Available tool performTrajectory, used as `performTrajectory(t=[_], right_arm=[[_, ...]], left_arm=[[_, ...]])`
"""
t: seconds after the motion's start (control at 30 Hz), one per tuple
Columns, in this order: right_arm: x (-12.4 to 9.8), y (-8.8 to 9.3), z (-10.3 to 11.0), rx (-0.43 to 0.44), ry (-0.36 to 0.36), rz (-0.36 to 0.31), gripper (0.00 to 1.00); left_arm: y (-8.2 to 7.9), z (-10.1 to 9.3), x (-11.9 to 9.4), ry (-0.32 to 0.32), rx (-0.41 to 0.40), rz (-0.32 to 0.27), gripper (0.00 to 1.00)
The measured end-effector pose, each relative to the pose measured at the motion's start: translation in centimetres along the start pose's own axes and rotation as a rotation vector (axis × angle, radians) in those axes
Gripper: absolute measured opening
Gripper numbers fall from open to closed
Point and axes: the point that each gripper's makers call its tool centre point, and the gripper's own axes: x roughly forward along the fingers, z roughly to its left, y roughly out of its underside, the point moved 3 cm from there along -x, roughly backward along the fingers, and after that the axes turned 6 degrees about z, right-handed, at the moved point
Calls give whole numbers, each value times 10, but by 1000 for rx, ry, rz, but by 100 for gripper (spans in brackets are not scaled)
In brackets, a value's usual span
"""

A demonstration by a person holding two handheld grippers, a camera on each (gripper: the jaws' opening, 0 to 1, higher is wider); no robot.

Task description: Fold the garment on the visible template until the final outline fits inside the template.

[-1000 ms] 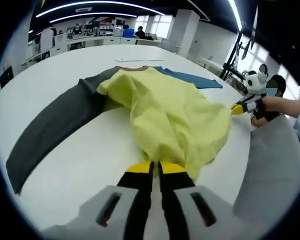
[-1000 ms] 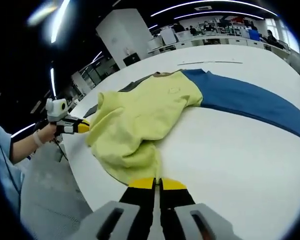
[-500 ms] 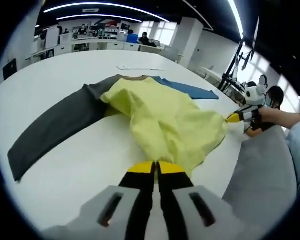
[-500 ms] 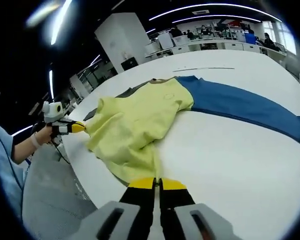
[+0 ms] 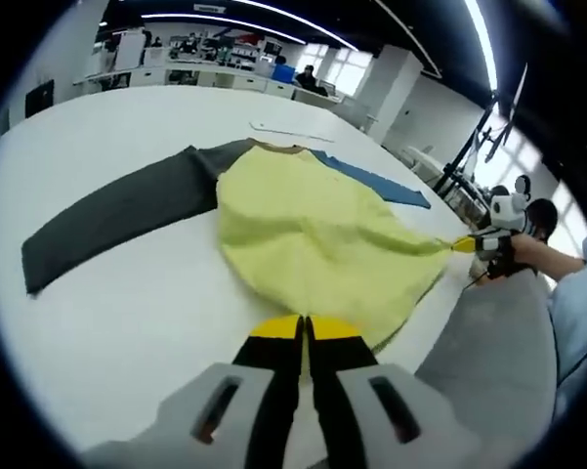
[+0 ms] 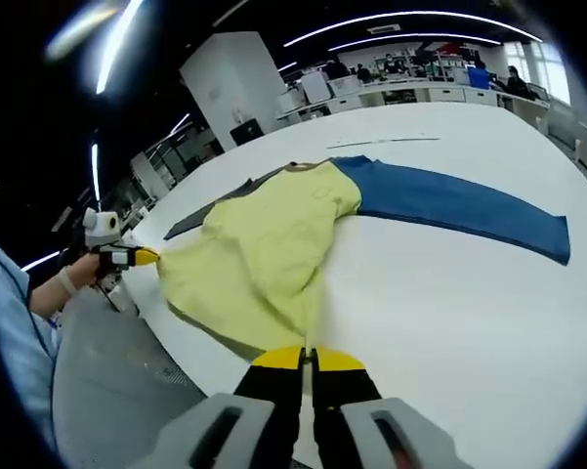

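Long-sleeved garment with yellow body, one grey sleeve, one blue sleeve (image 5: 313, 230) lies spread on the white counter (image 5: 117, 293), hem at its near edge. Left gripper (image 5: 303, 327) and right gripper (image 6: 308, 360): jaws closed, each pinching a hem corner, cloth stretched between. Risks: uneven pull skews the fold; hem slides off the counter edge.

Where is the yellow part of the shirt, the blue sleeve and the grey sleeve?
yellow body (image 5: 313, 234), left gripper view, middle of the cloth.
blue sleeve (image 6: 449, 200), right gripper view, middle of its length.
grey sleeve (image 5: 117, 215), left gripper view, middle of its length.
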Motion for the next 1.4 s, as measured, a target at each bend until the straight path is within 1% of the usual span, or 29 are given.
performTrajectory(t=[0.07, 0.13, 0.23, 0.27, 0.3, 0.37, 0.43, 0.47, 0.53, 0.6, 0.67, 0.73, 0.9, 0.93, 1.13, 1.23, 1.3, 1.4], right_arm=[[-1, 3, 1, 3, 0, 2, 0], [-1, 6, 1, 12, -1, 10, 0], [-1, 10, 3, 24, -8, 17, 0], [-2, 11, 4, 30, -13, 26, 0], [-2, 12, 4, 30, -15, 27, 0], [-4, 15, 5, 48, -20, 40, 0], [-6, 16, 7, 76, -30, 45, 0], [-9, 16, 10, 81, -41, 48, 0], [-12, 15, 13, 82, -43, 49, 0], [-13, 17, 14, 68, -43, 56, 0], [-11, 20, 12, 75, -46, 66, 0], [-9, 22, 9, 82, -42, 67, 0], [-3, 28, 7, 91, -40, 83, 0], [-3, 29, 7, 92, -39, 88, 0], [-1, 33, 5, 94, -33, 98, 0], [0, 34, 4, 91, -33, 103, 0], [1, 34, 3, 94, -31, 104, 0], [1, 34, 2, 93, -28, 102, 0]], left_arm=[[8, 1, 0, -2, -20, 20, 0], [18, 3, 0, -10, -47, 55, 0], [24, 1, 0, -4, -64, 62, 0], [28, 1, -1, -8, -93, 79, 0], [28, 2, -2, -7, -83, 73, 0], [28, 2, -4, -3, -106, 74, 0], [27, -2, -4, 2, -152, 76, 0], [25, -4, -5, 8, -157, 78, 0], [22, -6, -7, 3, -134, 82, 0], [20, -3, -8, -5, -151, 88, 0], [21, -4, -7, 9, -165, 109, 0], [26, -3, -4, 5, -159, 144, 0], [38, 6, 4, -4, -176, 192, 0], [40, 7, 6, -11, -165, 205, 0], [42, 10, 13, -15, -121, 203, 0], [46, 12, 12, -12, -131, 204, 1], [46, 13, 11, -5, -159, 191, 0], [47, 14, 9, -11, -145, 201, 2]])
